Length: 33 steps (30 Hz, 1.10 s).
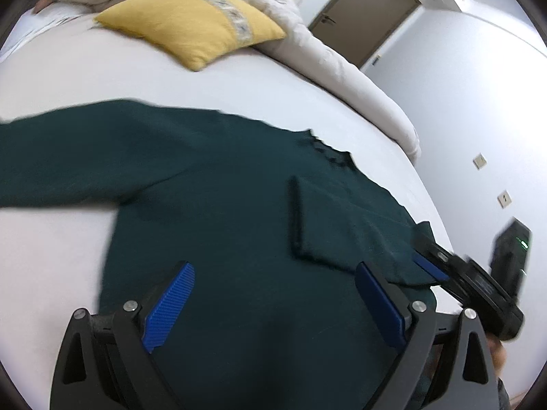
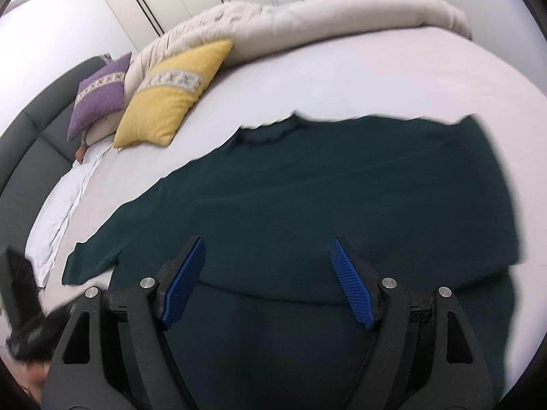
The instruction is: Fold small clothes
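A dark green long-sleeved sweater (image 1: pixel 218 184) lies flat on the white bed sheet (image 1: pixel 239 82). One sleeve stretches out to the left; the other sleeve (image 1: pixel 342 225) is folded over the body. My left gripper (image 1: pixel 273 273) is open and empty just above the sweater's lower part. My right gripper (image 1: pixel 432 266) reaches in at the sweater's right edge in the left wrist view; its blue pads look open. In the right wrist view the right gripper (image 2: pixel 266 249) is open and empty over the sweater (image 2: pixel 342 184).
A yellow cushion (image 1: pixel 191 24) and a beige duvet (image 1: pixel 328 48) lie at the bed's far side. A purple cushion (image 2: pixel 99 95) leans by the dark headboard (image 2: pixel 30 157). The bed's edge and a wall with sockets (image 1: pixel 478 160) are to the right.
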Available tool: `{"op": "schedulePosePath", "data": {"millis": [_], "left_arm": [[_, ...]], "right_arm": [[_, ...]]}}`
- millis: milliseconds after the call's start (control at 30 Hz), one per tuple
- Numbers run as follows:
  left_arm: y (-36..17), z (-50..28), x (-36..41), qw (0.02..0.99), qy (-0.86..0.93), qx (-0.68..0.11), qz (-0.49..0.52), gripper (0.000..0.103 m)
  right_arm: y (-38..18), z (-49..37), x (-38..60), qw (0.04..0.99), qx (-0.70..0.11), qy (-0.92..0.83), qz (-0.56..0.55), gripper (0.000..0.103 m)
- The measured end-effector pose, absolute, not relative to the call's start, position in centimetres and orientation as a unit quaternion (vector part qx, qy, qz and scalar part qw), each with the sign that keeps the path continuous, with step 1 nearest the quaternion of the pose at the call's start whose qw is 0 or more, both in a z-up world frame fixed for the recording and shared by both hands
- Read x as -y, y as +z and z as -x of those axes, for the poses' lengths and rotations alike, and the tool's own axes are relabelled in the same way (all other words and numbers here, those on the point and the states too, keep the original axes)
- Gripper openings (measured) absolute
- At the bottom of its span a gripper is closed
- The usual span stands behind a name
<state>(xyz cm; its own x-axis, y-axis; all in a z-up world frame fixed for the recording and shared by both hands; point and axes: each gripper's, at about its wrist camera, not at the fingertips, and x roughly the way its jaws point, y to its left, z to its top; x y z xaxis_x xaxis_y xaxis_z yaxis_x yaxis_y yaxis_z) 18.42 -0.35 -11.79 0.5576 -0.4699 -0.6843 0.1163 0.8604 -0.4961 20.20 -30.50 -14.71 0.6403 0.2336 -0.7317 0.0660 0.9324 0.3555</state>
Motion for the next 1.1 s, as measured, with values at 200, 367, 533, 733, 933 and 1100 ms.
{"op": "schedulePosePath", "data": {"millis": [200, 367, 533, 733, 933, 1100], "left_arm": [[-12.5, -24.5, 6.6, 0.854, -0.171, -0.467, 0.150, 0.090], [-15.0, -27.7, 9.6, 0.841, -0.157, -0.507, 0.107, 0.043], [-13.9, -27.3, 9.7, 0.846, -0.166, -0.496, 0.102, 0.011], [-11.5, -26.6, 7.0, 0.874, -0.158, -0.443, 0.126, 0.010], [-14.0, -28.0, 6.4, 0.865, -0.154, -0.462, 0.123, 0.011], [-15.6, -28.1, 6.0, 0.864, -0.154, -0.465, 0.118, 0.011]], "right_arm": [[-11.3, -15.5, 41.0, 0.896, -0.392, -0.023, -0.208, 0.075], [-11.9, -13.3, 48.7, 0.887, -0.379, -0.081, -0.251, 0.074], [-13.6, -13.8, 53.3, 0.873, -0.375, -0.099, -0.297, 0.073], [-15.8, -16.6, 54.7, 0.852, -0.404, -0.085, -0.323, 0.062], [-17.6, -21.3, 53.8, 0.842, -0.423, -0.085, -0.324, 0.052], [-18.8, -24.4, 52.8, 0.845, -0.453, -0.092, -0.267, 0.035]]}}
